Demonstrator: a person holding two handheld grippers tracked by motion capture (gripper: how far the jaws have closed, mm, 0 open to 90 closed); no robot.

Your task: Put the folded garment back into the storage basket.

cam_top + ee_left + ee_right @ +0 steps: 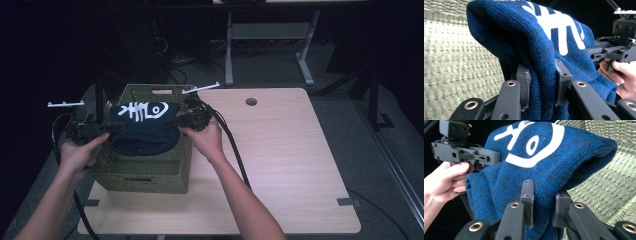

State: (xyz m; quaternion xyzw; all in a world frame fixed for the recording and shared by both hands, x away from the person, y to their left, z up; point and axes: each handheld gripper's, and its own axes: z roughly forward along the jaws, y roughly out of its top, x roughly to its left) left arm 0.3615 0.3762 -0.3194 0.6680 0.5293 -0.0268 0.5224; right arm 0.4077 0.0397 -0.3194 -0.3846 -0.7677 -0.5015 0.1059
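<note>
Both grippers are clenched on a blue knit hat (143,129) with a white fish-bone print: the left gripper (107,128) pinches one edge, the right gripper (176,121) the other, holding it stretched over the open green basket (145,175) on the desk (280,165). The step in hand looks like placing it inside. Next, both hands should lower together, then let their jaws release.
</note>
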